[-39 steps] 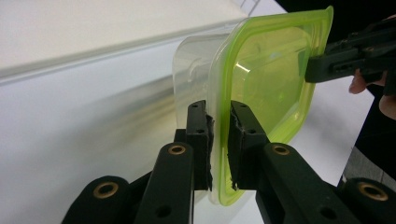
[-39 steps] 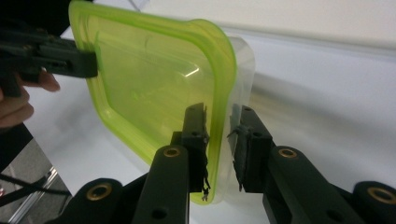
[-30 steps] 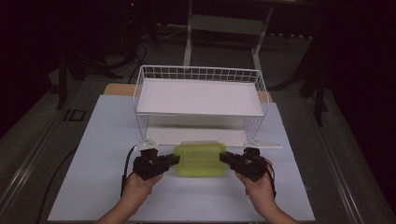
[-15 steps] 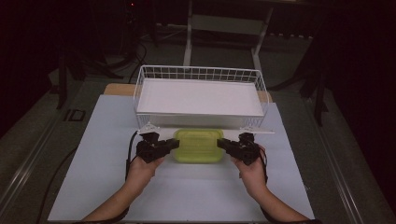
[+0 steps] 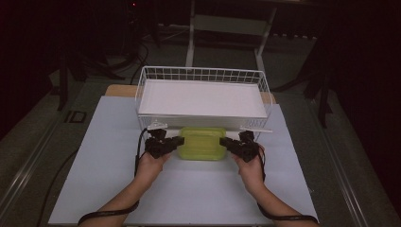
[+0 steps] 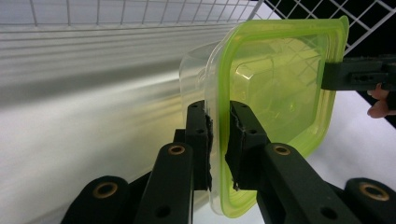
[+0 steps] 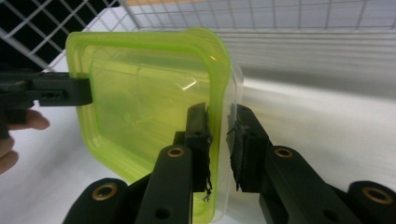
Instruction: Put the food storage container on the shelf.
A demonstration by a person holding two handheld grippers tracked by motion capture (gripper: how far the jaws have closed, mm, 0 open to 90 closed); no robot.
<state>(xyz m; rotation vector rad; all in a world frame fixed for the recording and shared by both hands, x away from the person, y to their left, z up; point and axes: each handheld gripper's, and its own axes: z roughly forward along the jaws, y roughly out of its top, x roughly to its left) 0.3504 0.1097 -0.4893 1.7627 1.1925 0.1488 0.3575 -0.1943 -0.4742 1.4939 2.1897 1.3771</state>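
A clear plastic container with a lime-green lid (image 5: 202,143) is held between both grippers, just in front of the white wire basket (image 5: 203,75). My left gripper (image 5: 178,141) is shut on the container's left rim, and my right gripper (image 5: 223,141) is shut on its right rim. In the left gripper view the left gripper (image 6: 218,116) pinches the lid's edge and the container (image 6: 275,79) stands on edge, with the right gripper (image 6: 336,74) clamped on its far side. The right gripper view mirrors this: right gripper (image 7: 218,119), container (image 7: 140,88), left gripper (image 7: 70,91).
The wire basket has a white liner (image 5: 201,99) and stands at the back of a white board (image 5: 189,194) on the table. Its front rail (image 5: 255,128) lies right behind the container. Dark floor and stand legs (image 5: 191,33) lie beyond.
Both hands have carried the container away from the person, toward the basket's front edge, and a little lower. The grips have not changed.
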